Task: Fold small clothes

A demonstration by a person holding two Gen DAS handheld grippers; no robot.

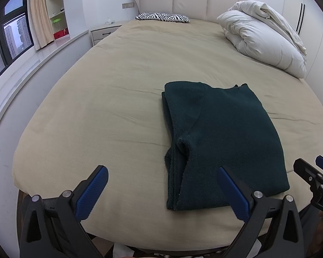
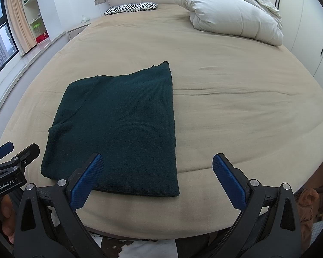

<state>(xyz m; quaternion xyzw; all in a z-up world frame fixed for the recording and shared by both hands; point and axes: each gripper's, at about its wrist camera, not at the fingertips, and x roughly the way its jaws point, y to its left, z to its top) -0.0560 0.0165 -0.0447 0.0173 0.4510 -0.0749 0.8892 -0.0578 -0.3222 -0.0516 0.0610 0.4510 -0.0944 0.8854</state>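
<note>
Above the near edge of the bed (image 1: 118, 99), both grippers hang with fingers spread wide and nothing between them. The left gripper (image 1: 161, 191) sits off the sweater's left corner, the right gripper (image 2: 157, 180) over its near right corner, probably placed to take the near hem for another fold. The dark green sweater (image 2: 122, 124) lies flat near the bed's foot, sides apparently already folded in.
</note>
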